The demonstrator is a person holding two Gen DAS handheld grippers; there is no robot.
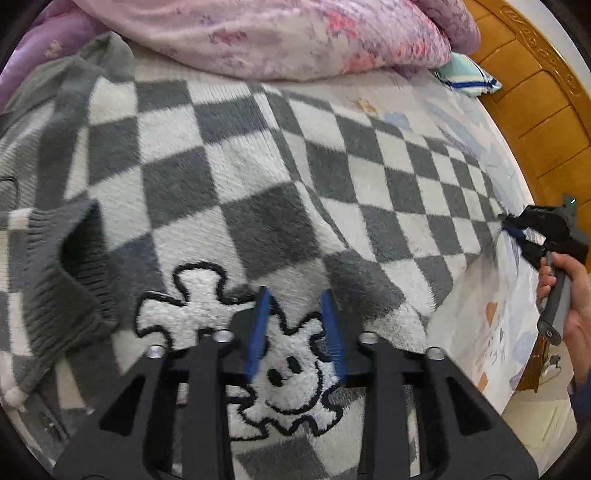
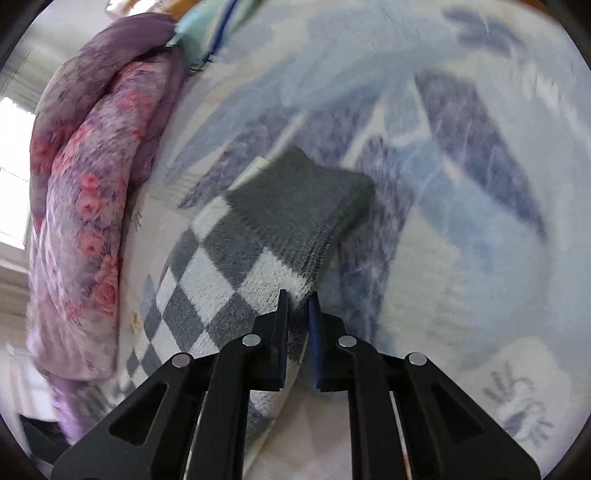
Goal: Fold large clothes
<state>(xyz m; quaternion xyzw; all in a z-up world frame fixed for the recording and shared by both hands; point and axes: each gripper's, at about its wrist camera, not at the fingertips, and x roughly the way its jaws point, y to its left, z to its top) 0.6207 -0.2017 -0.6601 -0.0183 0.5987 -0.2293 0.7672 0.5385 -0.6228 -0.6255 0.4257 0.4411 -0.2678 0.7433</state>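
Observation:
A large grey and white checkered fleece sweater (image 1: 236,177) lies spread on the bed, with a white cartoon patch (image 1: 207,314) and a grey ribbed cuff (image 1: 55,280) at the left. My left gripper (image 1: 297,295) is open and hovers just above the patch. My right gripper (image 2: 298,297) is shut on the sweater's sleeve (image 2: 236,258) near its grey ribbed cuff (image 2: 310,199). In the left wrist view the right gripper (image 1: 517,229) sits at the sweater's far right edge, held by a hand (image 1: 576,295).
A pink floral quilt (image 1: 295,33) is heaped along the far side and shows in the right wrist view (image 2: 85,206). A blue-patterned bedsheet (image 2: 461,184) covers the bed. A wooden headboard (image 1: 535,92) and a striped pillow (image 1: 469,74) stand at the right.

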